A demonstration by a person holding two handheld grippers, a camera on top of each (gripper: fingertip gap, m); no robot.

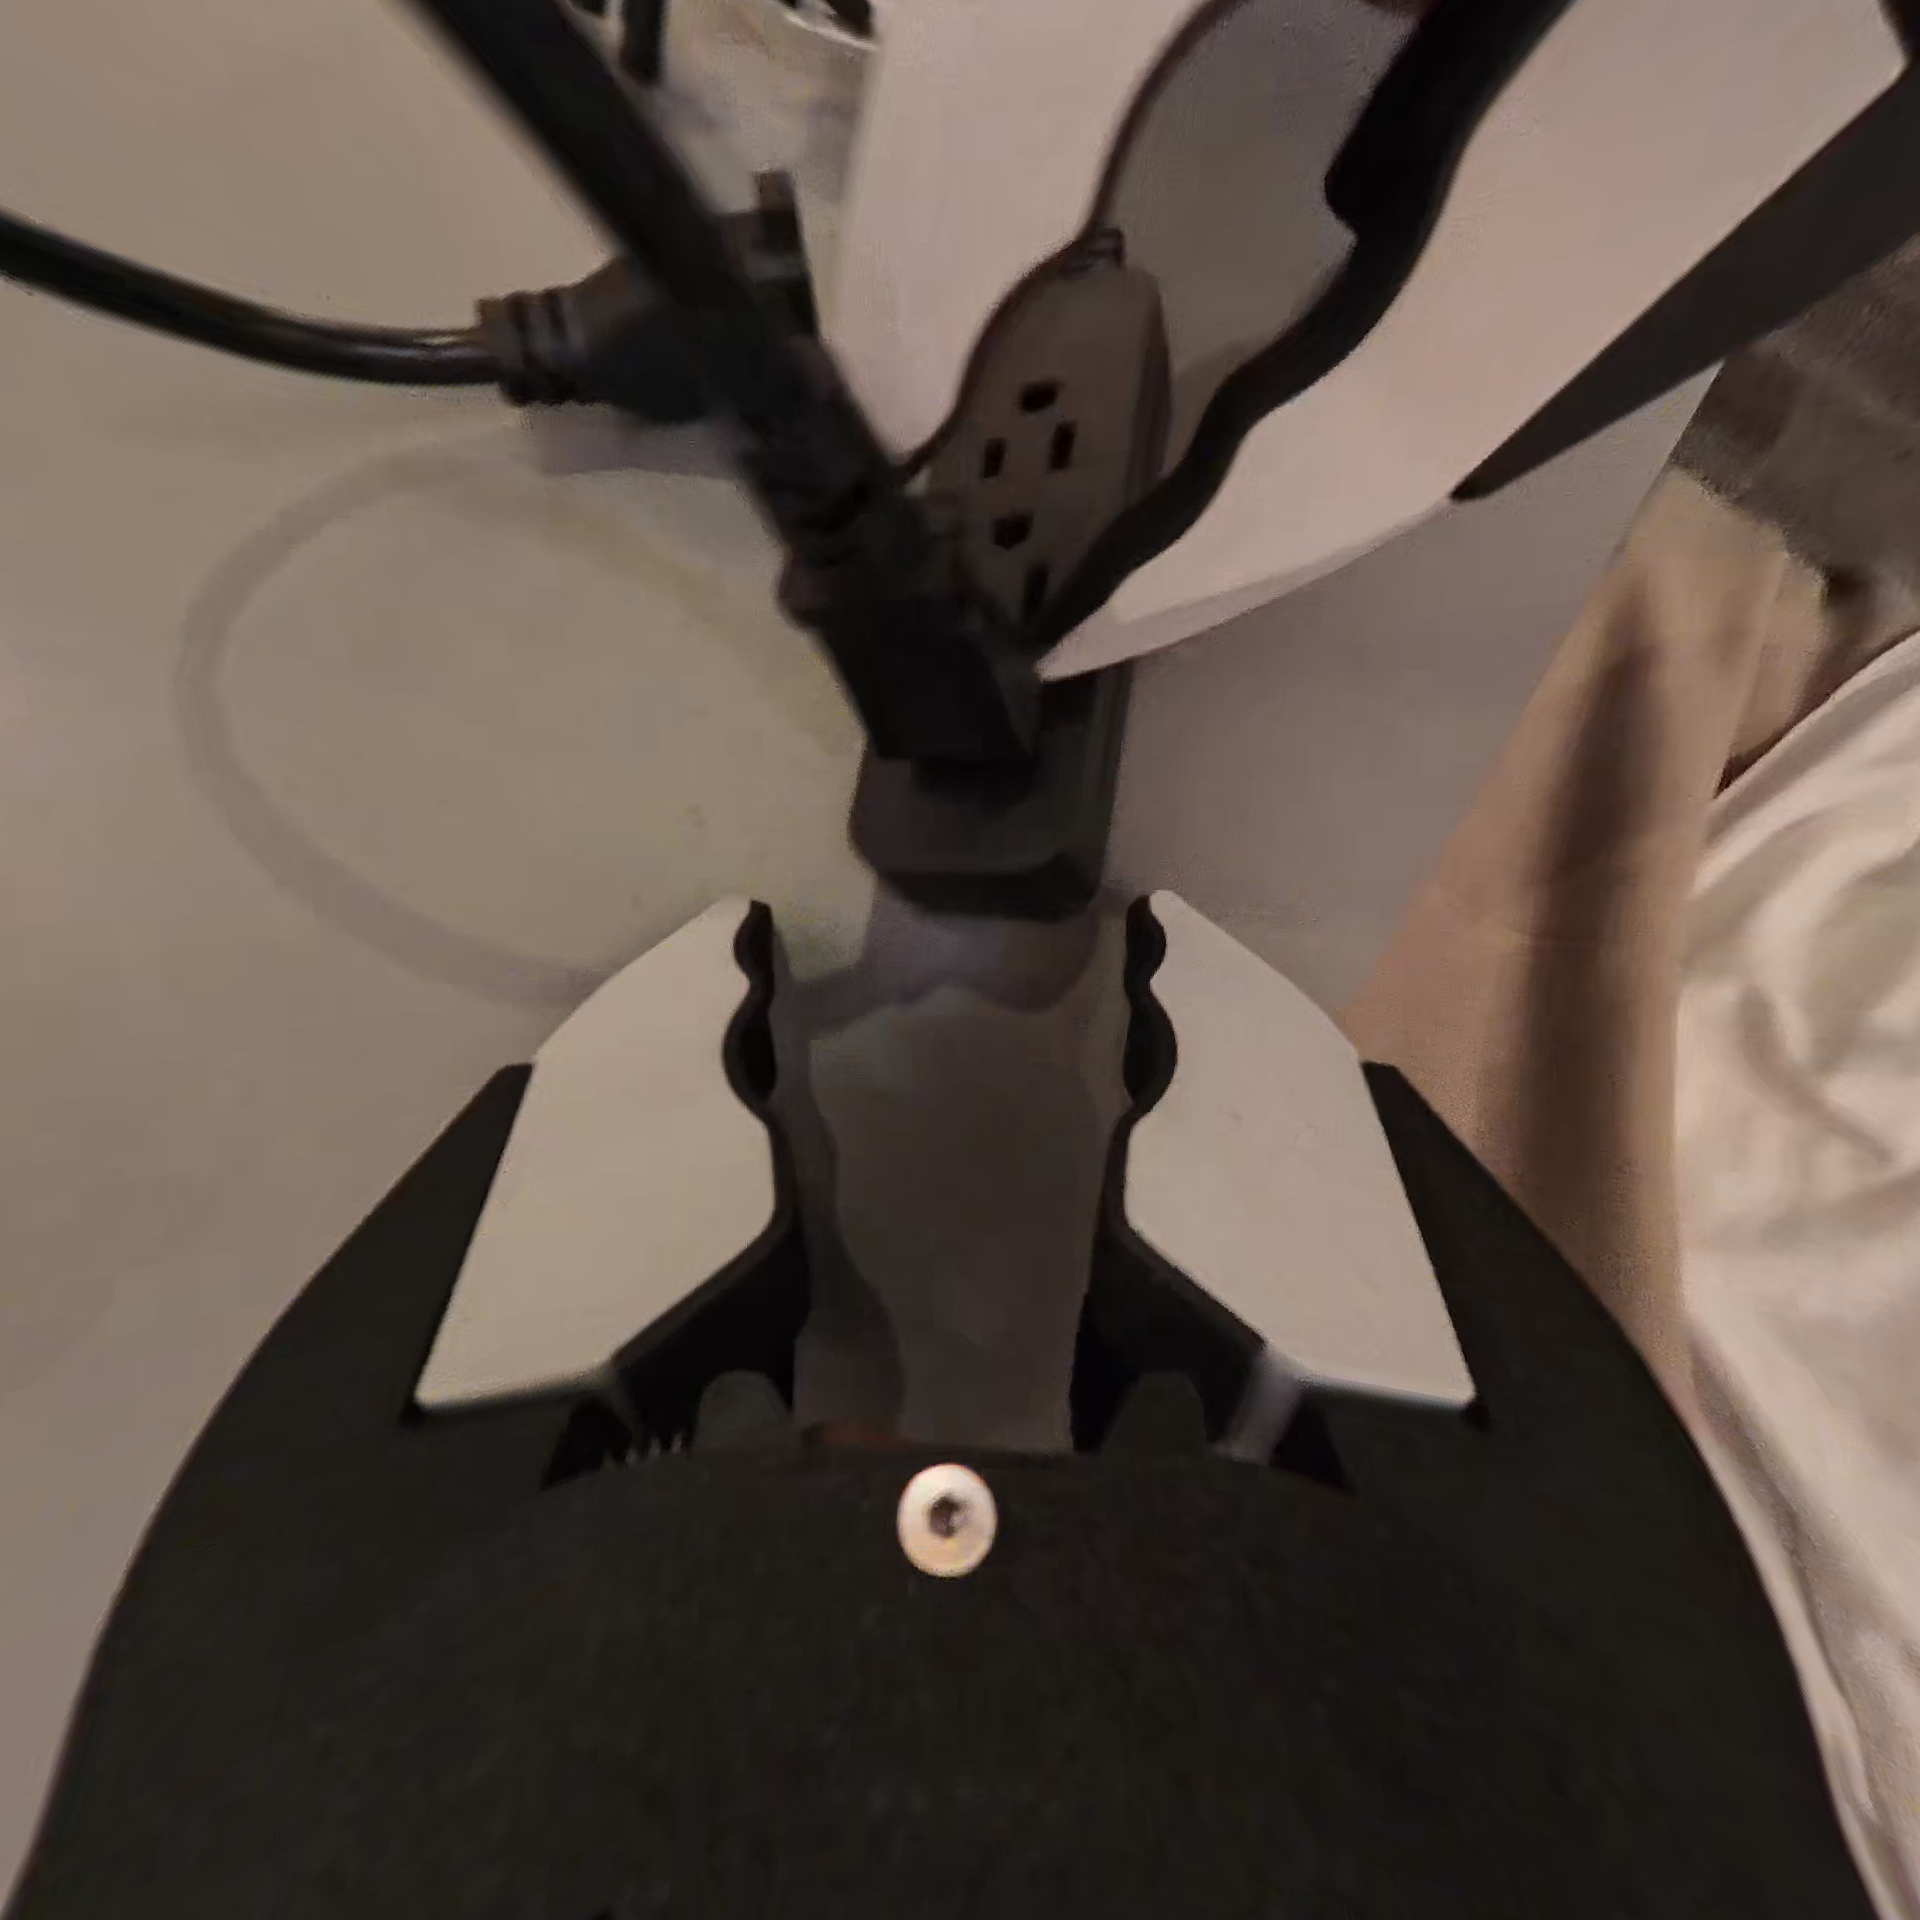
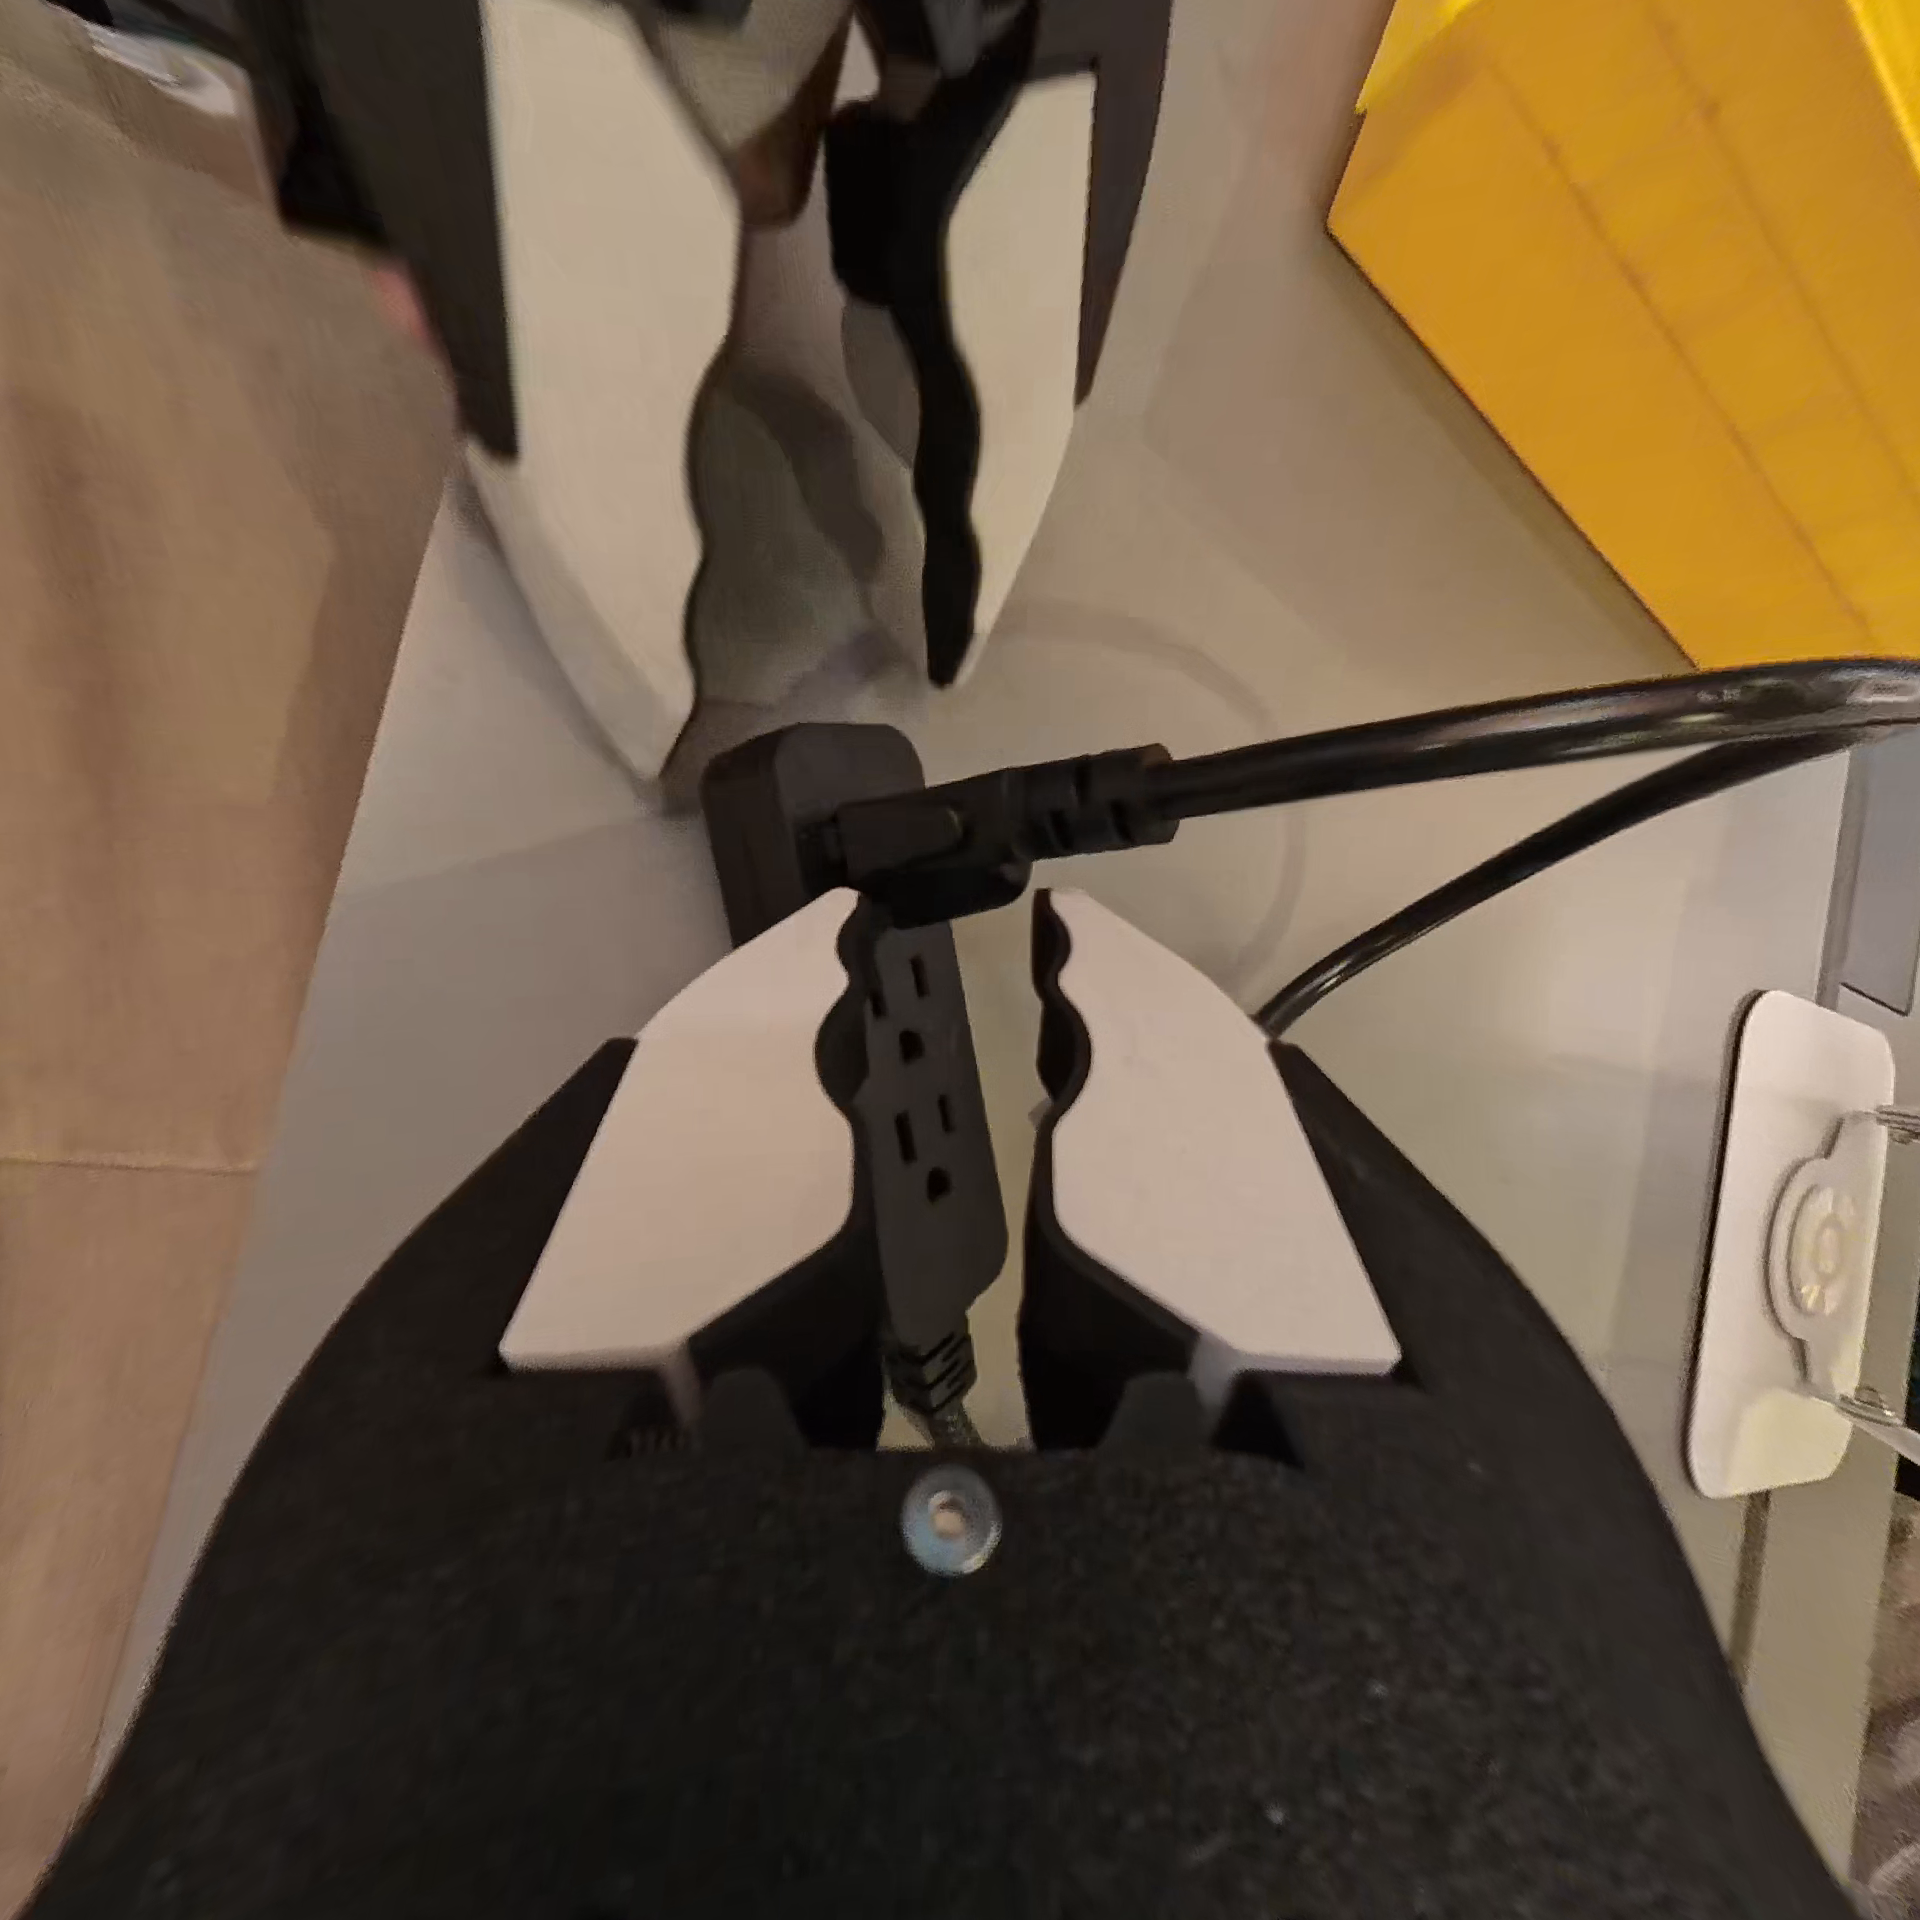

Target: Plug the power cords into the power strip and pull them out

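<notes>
Right wrist view: one plug [image 2: 914, 831] seated at power strip [image 2: 925, 1122] end nr table [image 2: 1351, 540] edge; two sockets free. Right gripper [image 2: 948, 925] released, straddling strip; left gripper [image 1: 948, 920] released. Pull-out pending.

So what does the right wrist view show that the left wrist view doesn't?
Only the right wrist view shows a yellow box, a white device at the right edge, and the strip's own cord. Only the left wrist view shows white cloth. Both show the black power strip with a black plug in its end outlet, and both grippers, open, facing each other over it.
</notes>
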